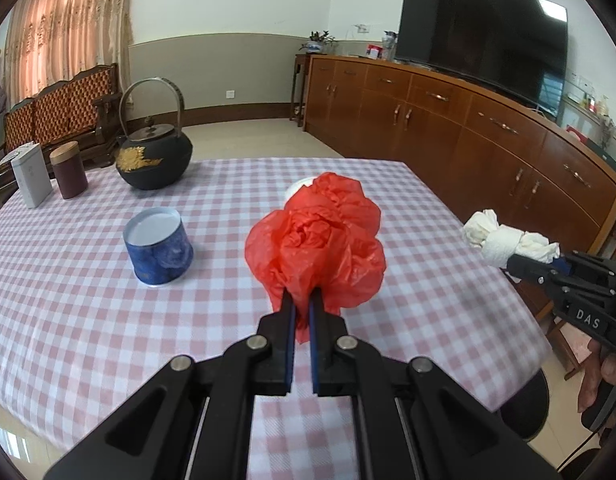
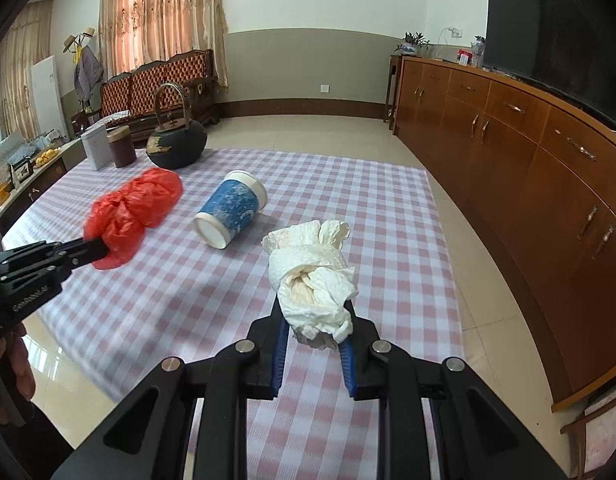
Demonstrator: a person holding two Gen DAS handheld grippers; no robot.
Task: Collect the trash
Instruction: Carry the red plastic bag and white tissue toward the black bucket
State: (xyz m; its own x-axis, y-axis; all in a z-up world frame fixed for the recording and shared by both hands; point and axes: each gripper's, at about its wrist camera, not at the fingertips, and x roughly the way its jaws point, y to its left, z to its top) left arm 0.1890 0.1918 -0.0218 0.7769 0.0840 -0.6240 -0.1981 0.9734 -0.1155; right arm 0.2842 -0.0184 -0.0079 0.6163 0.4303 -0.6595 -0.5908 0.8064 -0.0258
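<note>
The red bag [image 1: 316, 240] is pinched in the left claw [image 1: 302, 300], bulging ahead of its tips; the tissue wad [image 2: 314, 276] is clamped in the right claw [image 2: 314, 320]. Both hang above the table [image 1: 68, 280]. Best keep both grips firm and carry level, clear of the cup [image 2: 230, 214] lying ahead-left of the right claw.

Crinkly plastic bag [image 1: 316, 240], crumpled paper towel [image 2: 314, 276]

Your left tongs [image 1: 302, 294] are black with blue pads, and the crumpled bag [image 1: 316, 236] in them is bright red. Your right tongs [image 2: 313, 312] match, holding a white paper wad [image 2: 314, 276] tinged faintly yellow. The counter [image 2: 212, 296] wears a pink-and-white check. The paper cup [image 2: 230, 210] is mottled blue with white rims; the kettle [image 1: 154, 158] is black with a gold motif.
</note>
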